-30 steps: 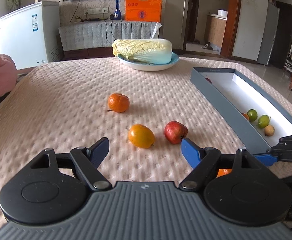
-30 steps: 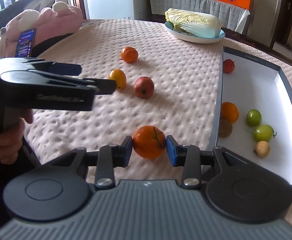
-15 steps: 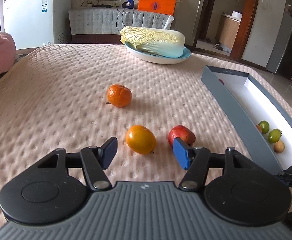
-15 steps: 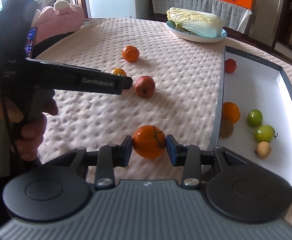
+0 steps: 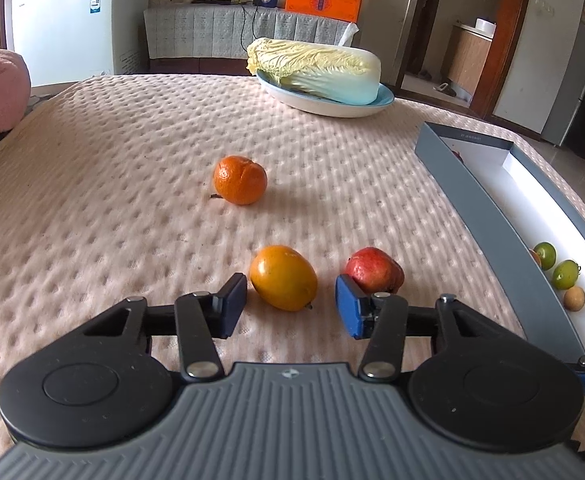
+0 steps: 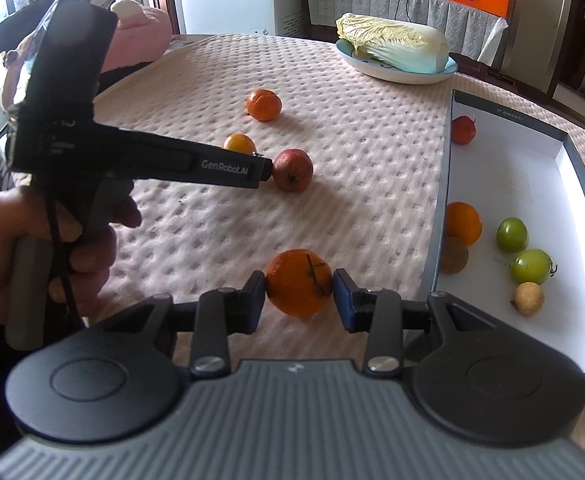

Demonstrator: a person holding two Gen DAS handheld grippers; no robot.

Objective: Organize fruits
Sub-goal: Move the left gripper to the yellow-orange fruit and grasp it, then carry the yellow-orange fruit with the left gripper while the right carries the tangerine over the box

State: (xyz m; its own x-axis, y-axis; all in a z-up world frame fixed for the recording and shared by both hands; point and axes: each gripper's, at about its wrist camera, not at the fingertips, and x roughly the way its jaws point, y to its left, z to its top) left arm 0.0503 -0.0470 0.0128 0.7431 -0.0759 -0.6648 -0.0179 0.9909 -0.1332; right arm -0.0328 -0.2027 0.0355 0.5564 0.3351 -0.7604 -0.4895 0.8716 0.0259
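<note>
I'm working over a big table under a pink quilted cloth (image 5: pixel 132 168), all soft dimples, so round fruit is going to roll if I nudge it. Over on the right the long grey box (image 6: pixel 438 208) with the white floor is already holding an orange, some green ones, a red one at the far end and a couple of small brown ones.

My right gripper (image 6: pixel 299 286) is clamping a stemmed orange (image 6: pixel 298 282), both pads pressing on its sides, just left of the box wall. Risk there: the skin is smooth and round, so it could be slipping out as I'm lifting over that wall, or clipping the rim.

My left gripper (image 5: pixel 290 304) has just been closing and is sitting at a middling gap, pads not touching anything yet. The glossy yellow-orange fruit (image 5: pixel 283 277), kind of egg-shaped, is lying just beyond the pads, closer to the left one. The red apple (image 5: pixel 374 270) is sitting right behind the right pad, so I could be bumping it away. The wrinkly mandarin (image 5: pixel 239 179) is further off, untouched
</note>
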